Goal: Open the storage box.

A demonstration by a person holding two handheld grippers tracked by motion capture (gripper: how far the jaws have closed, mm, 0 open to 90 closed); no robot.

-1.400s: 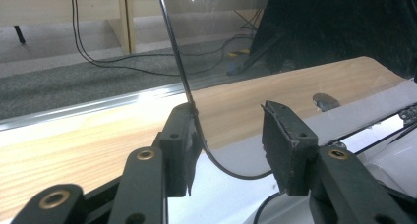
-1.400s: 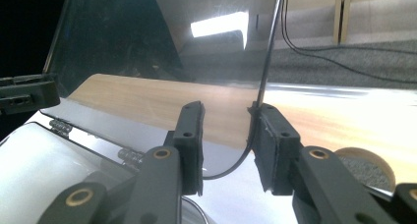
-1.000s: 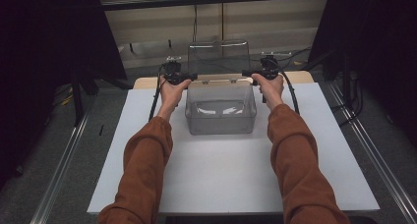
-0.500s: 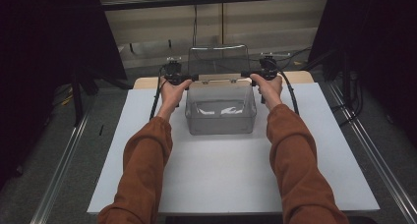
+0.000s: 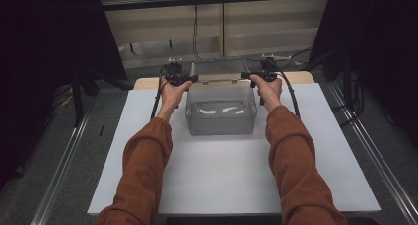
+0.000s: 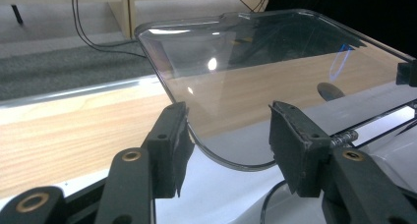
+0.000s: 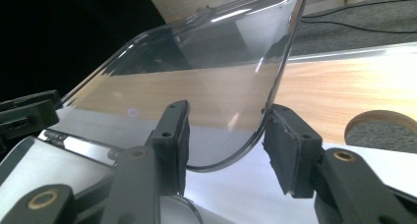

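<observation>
Above clear bin [image 5: 221, 111] | lid [image 5: 219, 68] raised | gripper views: lid corners between jaws

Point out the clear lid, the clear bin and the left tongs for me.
clear lid [image 6: 255, 62], left gripper view, middle of the panel.
clear bin [image 5: 221, 124], high view, near wall.
left tongs [image 6: 228, 143], left gripper view, midway between the tips.
</observation>
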